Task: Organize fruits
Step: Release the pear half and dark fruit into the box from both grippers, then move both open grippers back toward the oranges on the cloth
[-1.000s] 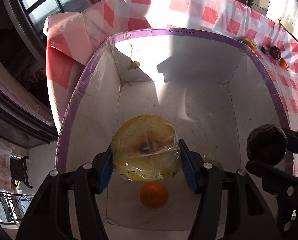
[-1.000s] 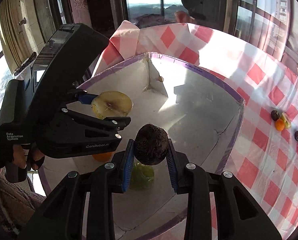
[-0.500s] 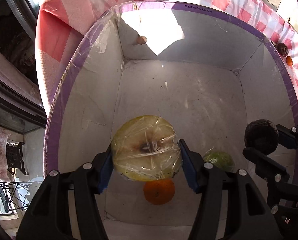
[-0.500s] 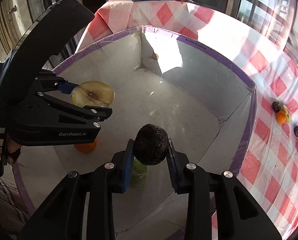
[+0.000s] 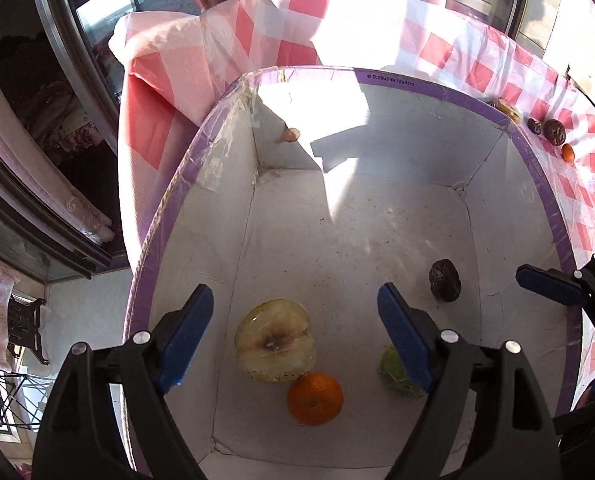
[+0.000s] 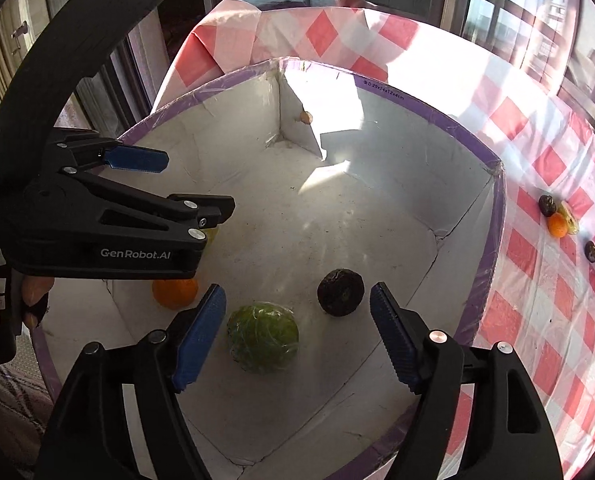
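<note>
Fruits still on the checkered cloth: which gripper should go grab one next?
Probably the right gripper. It is open and empty, on the box side nearest the loose fruits. The left gripper, also open, sits farther away.

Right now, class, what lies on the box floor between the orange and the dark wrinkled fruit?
In the right wrist view, the plastic-wrapped green fruit sits between the orange and the dark wrinkled fruit, slightly nearer the camera.

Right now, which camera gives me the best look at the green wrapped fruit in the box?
The right wrist view: the green wrapped fruit lies whole and unobstructed on the box floor. In the left wrist view one of the left gripper's fingers covers much of it, leaving only part showing.
</note>
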Available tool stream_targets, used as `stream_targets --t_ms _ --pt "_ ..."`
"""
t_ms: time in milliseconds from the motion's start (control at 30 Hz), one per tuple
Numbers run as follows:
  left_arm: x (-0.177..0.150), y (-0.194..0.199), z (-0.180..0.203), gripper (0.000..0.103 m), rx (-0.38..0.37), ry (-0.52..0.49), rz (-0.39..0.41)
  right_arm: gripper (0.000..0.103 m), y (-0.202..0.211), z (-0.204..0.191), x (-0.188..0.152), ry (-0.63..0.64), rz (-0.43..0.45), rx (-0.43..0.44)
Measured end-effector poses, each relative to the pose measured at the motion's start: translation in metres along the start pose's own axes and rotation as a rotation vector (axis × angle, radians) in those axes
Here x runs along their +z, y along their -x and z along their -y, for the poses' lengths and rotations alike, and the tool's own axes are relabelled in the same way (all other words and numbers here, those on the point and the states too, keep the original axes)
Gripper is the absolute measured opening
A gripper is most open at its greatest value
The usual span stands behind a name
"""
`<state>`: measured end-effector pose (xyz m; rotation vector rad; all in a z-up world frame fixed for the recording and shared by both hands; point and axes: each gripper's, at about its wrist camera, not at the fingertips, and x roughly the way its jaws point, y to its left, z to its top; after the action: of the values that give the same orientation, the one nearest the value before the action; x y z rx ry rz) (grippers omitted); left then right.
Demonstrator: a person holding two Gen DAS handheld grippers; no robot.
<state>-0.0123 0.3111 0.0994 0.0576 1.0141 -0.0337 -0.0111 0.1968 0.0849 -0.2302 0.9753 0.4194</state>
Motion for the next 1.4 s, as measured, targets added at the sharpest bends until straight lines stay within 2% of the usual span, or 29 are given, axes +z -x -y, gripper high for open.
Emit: stream_targets --t_ms 100,167,233,333,467,633,800,900,1033,1167,1267,1400 --pt "0.005 0.025 -0.01 0.098 0.017 0.072 0.15 0.077 0.026 0.01 0.0 -0.08 0.086 0.034" --pt "0.007 0.041 -0.01 0.1 0.042 0.099 0.238 0.08 0.047 0.02 -0.001 -0.119 0.151 0.02" --pt "0.008 0.055 -0.003 0.101 0.075 0.098 0.318 0.086 0.069 0.033 -0.007 -0.168 0.224 -0.034" --pt "0.016 0.068 0.021 0.101 0.07 0.043 0.376 0.086 0.092 0.064 -0.021 -0.257 0.294 -0.11" --pt "0.03 0.074 0.077 0.101 0.047 -0.106 0.391 0.089 0.105 0.12 -0.046 -0.424 0.273 -0.216" --pt "0.03 0.077 0.17 0.101 -0.034 -0.365 0.4 0.088 0.099 0.199 -0.091 -0.646 0.114 -0.34" --pt "0.01 0.062 0.254 0.101 -0.159 -0.556 0.325 0.085 0.086 0.265 -0.142 -0.799 -0.037 -0.424" --pt "0.003 0.035 0.289 0.101 -0.213 -0.598 0.203 0.082 0.087 0.298 -0.17 -0.868 -0.072 -0.422" --pt "-0.001 -0.008 0.318 0.101 -0.193 -0.564 0.045 0.083 0.094 0.341 -0.196 -0.973 -0.06 -0.39" --pt "0.002 -0.047 0.335 0.101 -0.137 -0.514 -0.047 0.084 0.091 0.384 -0.207 -1.008 -0.001 -0.345" --pt "0.012 -0.072 0.344 0.101 -0.118 -0.478 -0.056 0.088 0.079 0.412 -0.2 -0.962 0.035 -0.369" --pt "0.042 -0.102 0.352 0.1 -0.099 -0.383 -0.033 0.088 0.051 0.455 -0.191 -0.939 0.052 -0.327"
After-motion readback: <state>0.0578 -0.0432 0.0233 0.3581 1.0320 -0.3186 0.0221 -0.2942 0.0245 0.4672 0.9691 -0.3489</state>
